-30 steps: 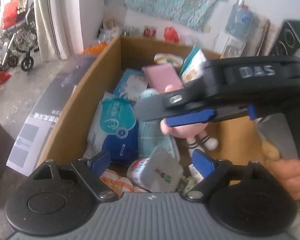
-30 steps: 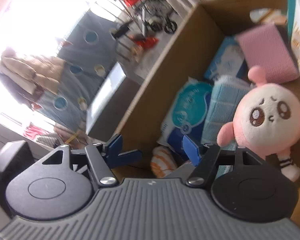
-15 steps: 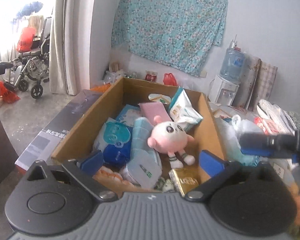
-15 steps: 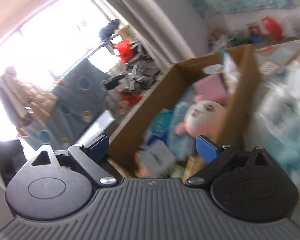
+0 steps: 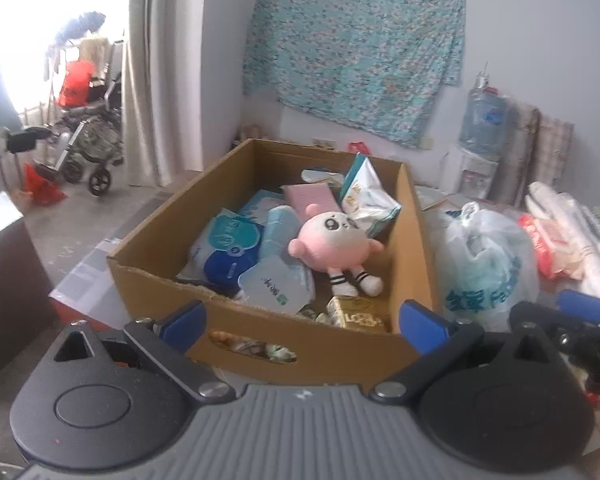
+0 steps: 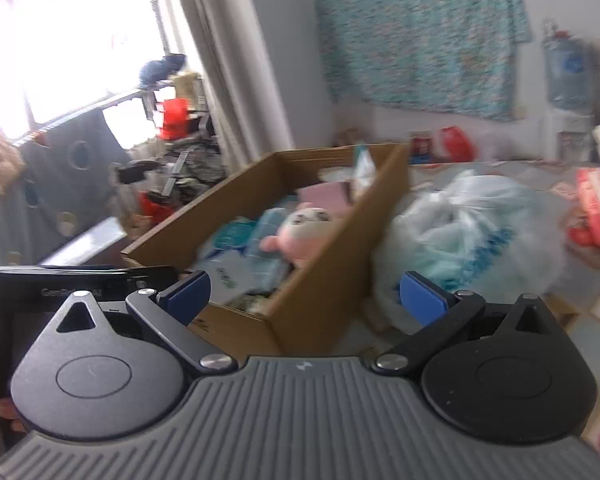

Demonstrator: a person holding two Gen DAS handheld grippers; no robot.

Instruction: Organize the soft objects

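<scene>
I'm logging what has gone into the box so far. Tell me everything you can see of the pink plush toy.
The pink plush toy has a big round pink head with dark embroidered eyes, stubby pink arms and small legs in black-and-white striped socks. It looks soft and fuzzy. It lies face up inside the cardboard box, legs toward the near wall, resting on blue tissue packs, its head by a pink pack. No gripper touches it.

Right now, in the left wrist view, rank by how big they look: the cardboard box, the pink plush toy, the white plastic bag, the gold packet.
1. Cardboard box
2. White plastic bag
3. Pink plush toy
4. Gold packet, though it is partly hidden behind the box wall.
</scene>
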